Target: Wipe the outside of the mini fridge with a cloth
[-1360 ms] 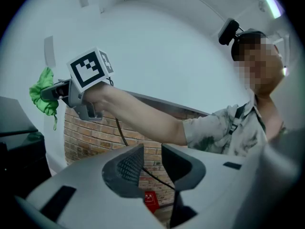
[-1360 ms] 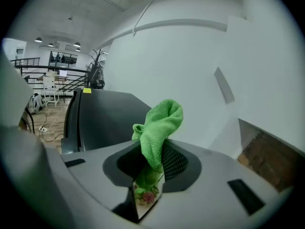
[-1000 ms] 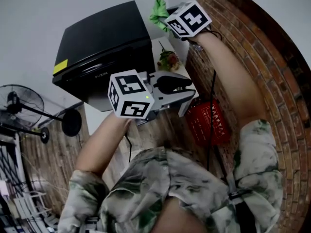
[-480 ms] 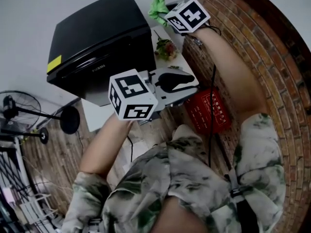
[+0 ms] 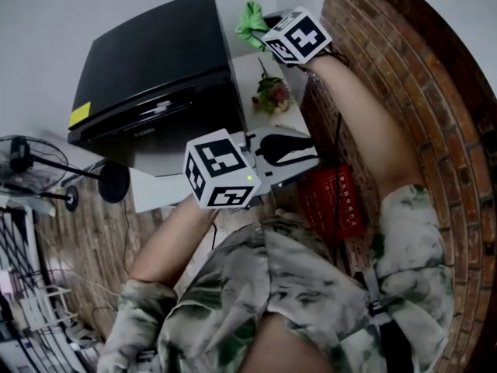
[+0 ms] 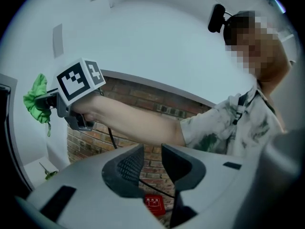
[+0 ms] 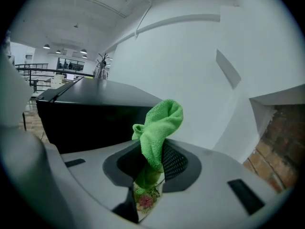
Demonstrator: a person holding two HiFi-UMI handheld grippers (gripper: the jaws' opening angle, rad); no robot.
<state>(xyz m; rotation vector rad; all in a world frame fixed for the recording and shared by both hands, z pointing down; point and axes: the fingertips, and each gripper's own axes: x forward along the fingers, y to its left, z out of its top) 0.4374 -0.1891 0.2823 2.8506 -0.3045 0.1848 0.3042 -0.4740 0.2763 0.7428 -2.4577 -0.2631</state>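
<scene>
Brick wall [image 5: 373, 29] flanks right tongs [image 7: 151, 162] clamping cloth [image 7: 162, 123] near mini fridge [image 5: 155, 53] corner.

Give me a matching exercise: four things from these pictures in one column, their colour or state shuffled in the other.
1. cloth
2. mini fridge
3. left gripper
4. red box

A. jaws apart, nothing between them
B. low down by the brick wall
C. green, clamped in the right gripper
D. black

Pairs: 1-C, 2-D, 3-A, 4-B.
</scene>
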